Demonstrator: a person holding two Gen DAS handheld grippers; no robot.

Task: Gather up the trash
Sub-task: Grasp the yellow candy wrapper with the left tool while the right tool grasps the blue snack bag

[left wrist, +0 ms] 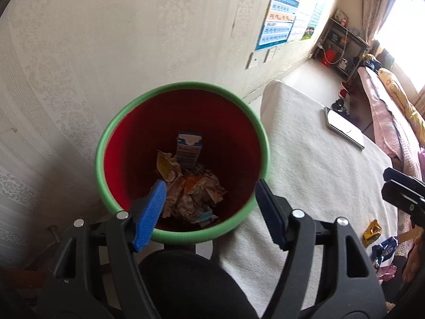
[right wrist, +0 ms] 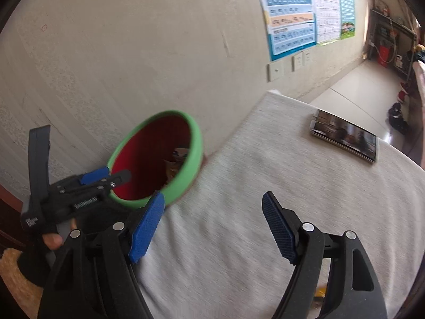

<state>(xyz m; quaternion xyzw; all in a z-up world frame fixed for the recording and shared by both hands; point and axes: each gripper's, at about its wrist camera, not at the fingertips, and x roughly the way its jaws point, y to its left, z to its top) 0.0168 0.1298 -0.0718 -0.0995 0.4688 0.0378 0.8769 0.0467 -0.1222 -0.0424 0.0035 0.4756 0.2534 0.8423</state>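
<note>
Bench [left wrist: 305,159] under pale cloth, filling centre and right. Red bin [left wrist: 183,159] with green rim at centre frame, holding a small carton and crumpled wrappers. Remaining wrappers [left wrist: 372,232] lying loose at lower right edge: light, thin, crinkly, likely slippery; best pinched across a crumpled fold. Left gripper [left wrist: 209,204] over the bin, right gripper [right wrist: 213,226] over bare cloth; fingers of both spread, nothing between.

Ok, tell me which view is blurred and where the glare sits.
Right wrist view: motion blur smears the bin and the tablecloth. Left wrist view: sharper, though the window at top right is blown out white.
</note>
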